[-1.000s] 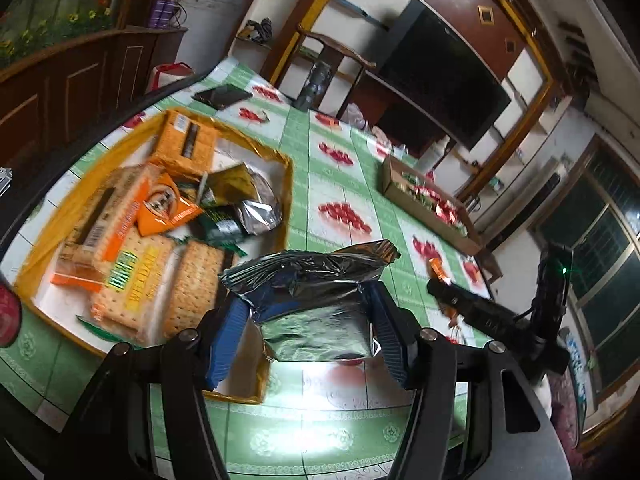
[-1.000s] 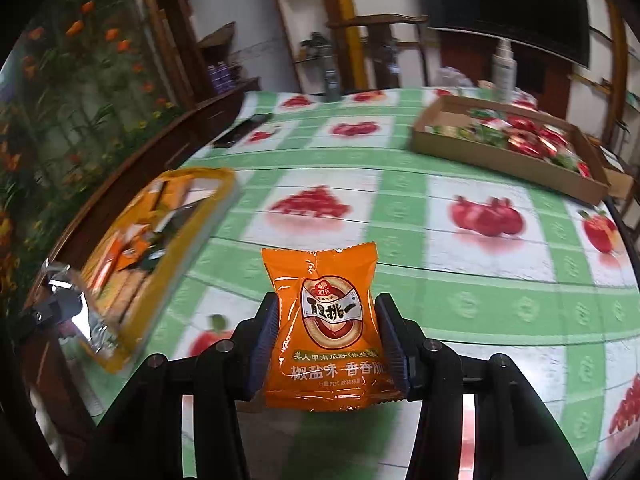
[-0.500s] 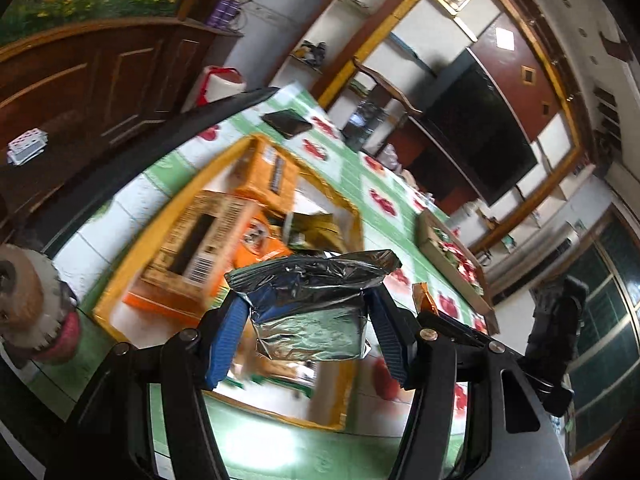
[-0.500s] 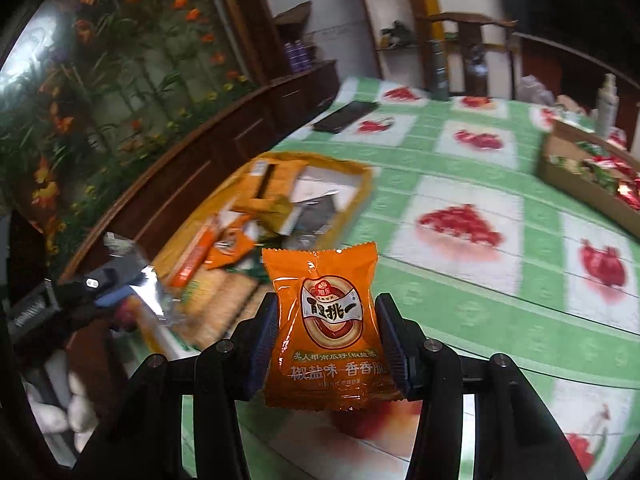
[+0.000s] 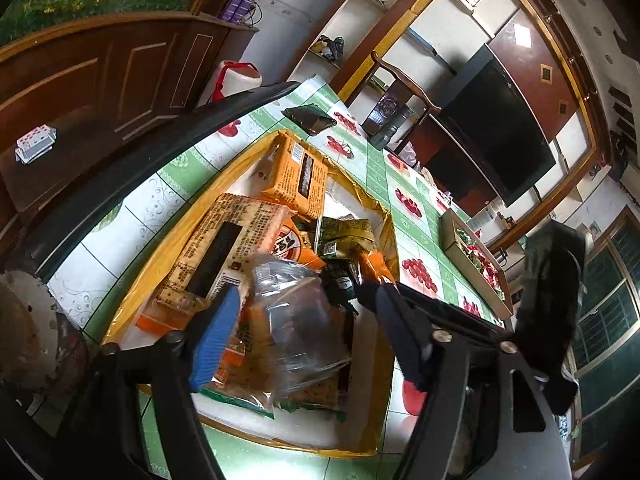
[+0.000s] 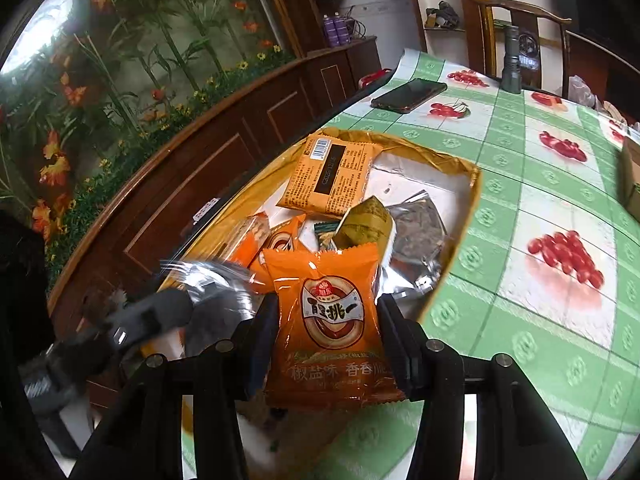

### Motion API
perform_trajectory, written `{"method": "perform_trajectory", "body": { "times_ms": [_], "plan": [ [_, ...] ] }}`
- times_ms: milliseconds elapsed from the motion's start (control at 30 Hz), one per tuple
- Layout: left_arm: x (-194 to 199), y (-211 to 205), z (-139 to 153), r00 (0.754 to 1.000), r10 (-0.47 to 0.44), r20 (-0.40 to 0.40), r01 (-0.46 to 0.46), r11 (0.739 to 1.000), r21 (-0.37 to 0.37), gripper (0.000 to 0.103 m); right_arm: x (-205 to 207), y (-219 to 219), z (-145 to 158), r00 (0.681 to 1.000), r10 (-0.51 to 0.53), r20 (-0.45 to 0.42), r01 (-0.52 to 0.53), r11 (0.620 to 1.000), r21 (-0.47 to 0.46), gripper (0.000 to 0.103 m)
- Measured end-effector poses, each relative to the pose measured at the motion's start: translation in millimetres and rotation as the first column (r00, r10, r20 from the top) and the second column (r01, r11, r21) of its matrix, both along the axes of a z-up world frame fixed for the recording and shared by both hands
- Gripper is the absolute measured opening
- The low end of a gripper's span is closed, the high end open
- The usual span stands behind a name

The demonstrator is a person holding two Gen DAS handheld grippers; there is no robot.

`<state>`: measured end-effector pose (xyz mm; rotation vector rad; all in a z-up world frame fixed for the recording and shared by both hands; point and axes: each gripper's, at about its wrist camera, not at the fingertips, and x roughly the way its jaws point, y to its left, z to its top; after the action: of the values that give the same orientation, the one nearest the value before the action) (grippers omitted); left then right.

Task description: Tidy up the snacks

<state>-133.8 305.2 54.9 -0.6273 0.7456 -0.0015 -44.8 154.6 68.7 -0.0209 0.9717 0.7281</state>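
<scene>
Dark wood cabinet [image 5: 120, 68], flower mural [image 6: 120, 60], black TV [image 5: 496, 128], wooden chair [image 6: 520, 28].

left tongs [image 5: 304, 328] opened, silver packet [image 5: 298, 320] released.

Glossy orange plastic packet [image 6: 326, 320]; shiny crinkled foil bag [image 5: 298, 316], blurred; smooth patterned oilcloth on the worktop [image 6: 520, 184]; polished dark wood cabinet [image 5: 120, 68] at ten o'clock.

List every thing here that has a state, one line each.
left gripper: jaws apart, nothing clamped.
silver packet: blurred, loose between the fingers above the tray.
right gripper: shut on the orange packet.
yellow tray: holding several snack packs.
phone: flat on the table, screen dark.
</scene>
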Motion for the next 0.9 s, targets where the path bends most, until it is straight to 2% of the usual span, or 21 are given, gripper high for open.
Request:
{"method": "perform_trajectory", "body": {
  "times_ms": [100, 167, 267, 567, 667, 767, 900],
  "plan": [
    [-1, 2, -2, 1.000, -0.001, -0.001, 0.001, 1.000, -0.017, 0.074, 9, 5, -5, 1.000, -0.006, 0.001, 0.006, 1.000, 0.000, 0.054],
    [-1, 2, -2, 1.000, -0.002, 0.000, 0.002, 1.000, -0.020, 0.075, 11, 6, -5, 1.000, -0.019, 0.003, 0.019, 1.000, 0.013, 0.062],
    [-1, 0, 0, 1.000, -0.003, -0.002, 0.003, 1.000, -0.008, 0.075, 10, 3, -1, 1.000, -0.027, 0.015, 0.027, 0.999, 0.031, 0.062],
    [-8, -16, 7, 1.000, -0.011, -0.005, 0.011, 1.000, 0.017, 0.075, -10, -41, 11, 0.994, -0.109, 0.033, 0.105, 0.990, 0.089, 0.067],
    [-13, -27, 16, 1.000, -0.009, 0.006, 0.008, 0.998, 0.062, 0.075, -22, -60, 9, 0.990, -0.138, 0.030, 0.134, 0.986, 0.097, 0.067],
    [-19, -42, 28, 1.000, 0.004, 0.027, -0.007, 0.990, 0.140, 0.075, -35, -74, 10, 0.987, -0.157, 0.032, 0.152, 0.982, 0.108, 0.068],
    [-30, -62, 46, 0.997, 0.040, 0.061, -0.055, 0.960, 0.275, 0.077, -54, -86, 13, 0.985, -0.167, 0.046, 0.161, 0.980, 0.116, 0.070]
  ]
}}
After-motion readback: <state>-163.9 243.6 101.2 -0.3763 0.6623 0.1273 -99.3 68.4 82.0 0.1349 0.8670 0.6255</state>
